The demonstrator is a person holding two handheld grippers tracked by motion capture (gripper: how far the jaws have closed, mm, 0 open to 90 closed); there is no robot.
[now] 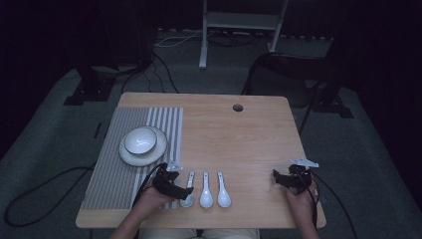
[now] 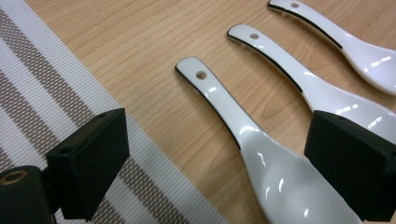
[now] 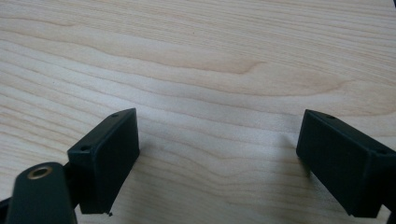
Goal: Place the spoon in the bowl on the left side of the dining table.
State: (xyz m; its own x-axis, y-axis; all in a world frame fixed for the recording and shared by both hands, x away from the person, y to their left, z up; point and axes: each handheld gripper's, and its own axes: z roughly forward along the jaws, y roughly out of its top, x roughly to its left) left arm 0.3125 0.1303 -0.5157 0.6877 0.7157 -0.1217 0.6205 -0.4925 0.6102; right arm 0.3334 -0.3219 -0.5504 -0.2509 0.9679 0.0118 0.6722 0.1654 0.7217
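Observation:
Three white ceramic spoons lie side by side near the table's front edge: the left spoon [image 1: 188, 191], the middle spoon [image 1: 206, 191] and the right spoon [image 1: 223, 191]. My left gripper [image 1: 180, 185] hovers low at the left spoon, its jaws wide apart. In the left gripper view that spoon [image 2: 261, 158] lies between the two black jaws, its bowl nearest me, and neither jaw touches it. The middle spoon [image 2: 303, 79] and the right spoon [image 2: 345, 39] lie beyond. My right gripper [image 1: 278, 180] rests open over bare wood at the right, and nothing sits between its jaws [image 3: 219, 163].
A striped placemat [image 1: 114, 169] covers the table's left side; its edge [image 2: 56, 79] runs just beside the left jaw. A white bowl [image 1: 140, 140] stands on a white plate [image 1: 158, 153] at the mat's far part. A round hole [image 1: 238, 107] sits near the table's far edge.

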